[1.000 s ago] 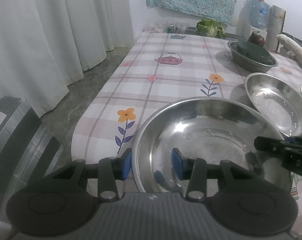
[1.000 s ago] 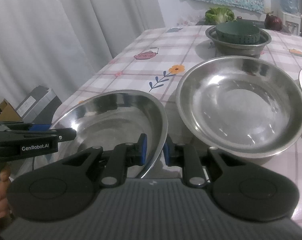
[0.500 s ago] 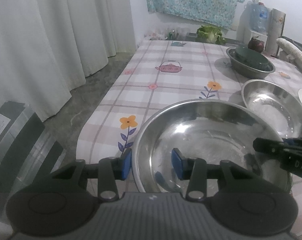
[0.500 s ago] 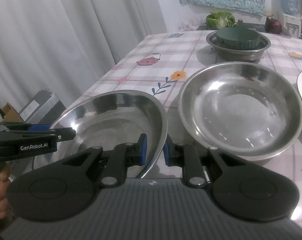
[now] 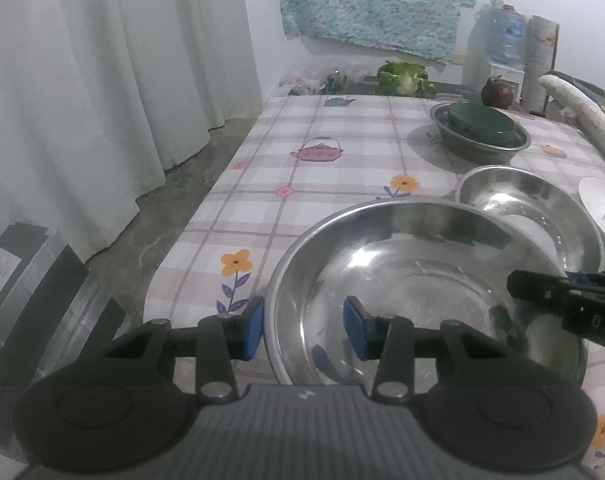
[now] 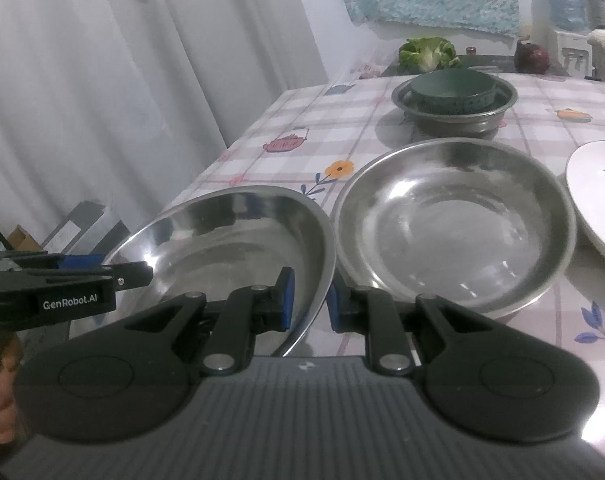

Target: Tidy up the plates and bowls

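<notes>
Clearly, the large steel bowl (image 5: pixel 422 292) fills the lower centre of the left wrist view, lifted and tilted at the near end of the desk (image 5: pixel 342 168), with both tongs at its rim. The left tongs (image 5: pixel 302 330) straddle the bowl's near-left rim: one blue pad (image 5: pixel 251 330) sits outside the wall, the other inside, with a wide gap between them, so they are spread and not pinching. The right tongs (image 6: pixel 308 302) are closed narrowly on the bowl's right rim (image 6: pixel 322 264) at the lower centre of the right wrist view, the thin steel edge clamped between the blue pads.

On the left edge of the right wrist view, the other tool's body carries white lettering that reads "GenRobot.AI" (image 6: pixel 69 303). At the right edge of the left wrist view, the black tool shows partial letters "DAS" (image 5: pixel 602 322); the rest is cut off.

Just right of the held bowl, a second steel bowl (image 6: pixel 454 224) rests on the desk, and a white plate (image 6: pixel 598 208) lies at the right edge beside it. Further back, in the upper right, a dark green bowl (image 6: pixel 452 90) is nested in a smaller steel bowl (image 6: pixel 454 118).
</notes>
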`<state>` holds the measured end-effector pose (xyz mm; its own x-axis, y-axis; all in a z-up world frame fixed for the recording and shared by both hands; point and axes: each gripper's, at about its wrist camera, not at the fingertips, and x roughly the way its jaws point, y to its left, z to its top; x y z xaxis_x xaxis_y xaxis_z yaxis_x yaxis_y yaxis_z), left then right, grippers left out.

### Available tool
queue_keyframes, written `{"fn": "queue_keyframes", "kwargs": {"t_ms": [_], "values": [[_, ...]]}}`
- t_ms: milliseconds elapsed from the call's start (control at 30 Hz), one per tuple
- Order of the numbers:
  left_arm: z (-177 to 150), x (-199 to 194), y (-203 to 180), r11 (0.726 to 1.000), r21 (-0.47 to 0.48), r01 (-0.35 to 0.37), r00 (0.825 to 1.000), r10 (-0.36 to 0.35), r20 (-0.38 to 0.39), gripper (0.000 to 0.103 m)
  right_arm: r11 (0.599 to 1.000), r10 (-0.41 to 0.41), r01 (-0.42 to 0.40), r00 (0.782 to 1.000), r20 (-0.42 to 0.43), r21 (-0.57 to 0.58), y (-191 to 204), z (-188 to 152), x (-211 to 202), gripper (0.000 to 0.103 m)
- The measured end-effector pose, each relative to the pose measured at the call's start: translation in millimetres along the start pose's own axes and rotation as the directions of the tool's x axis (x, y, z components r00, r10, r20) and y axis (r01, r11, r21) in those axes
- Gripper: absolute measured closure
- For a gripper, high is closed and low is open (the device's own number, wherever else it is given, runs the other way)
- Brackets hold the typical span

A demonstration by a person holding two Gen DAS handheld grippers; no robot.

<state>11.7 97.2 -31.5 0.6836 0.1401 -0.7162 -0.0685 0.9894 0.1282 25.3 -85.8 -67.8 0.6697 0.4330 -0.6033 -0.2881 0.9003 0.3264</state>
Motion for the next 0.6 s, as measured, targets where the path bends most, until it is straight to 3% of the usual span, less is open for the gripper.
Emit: {"fn": "queue_keyframes", "kwargs": {"t_ms": [600], "values": [[17.7,-8.7,-58.4,0.996,0.085,0.040,0.999,-0.043,0.023,0.060,0.995,-0.033,0.027,0.997,0.063,0.096,-48.8,-1.0,-42.4,0.085]]}}
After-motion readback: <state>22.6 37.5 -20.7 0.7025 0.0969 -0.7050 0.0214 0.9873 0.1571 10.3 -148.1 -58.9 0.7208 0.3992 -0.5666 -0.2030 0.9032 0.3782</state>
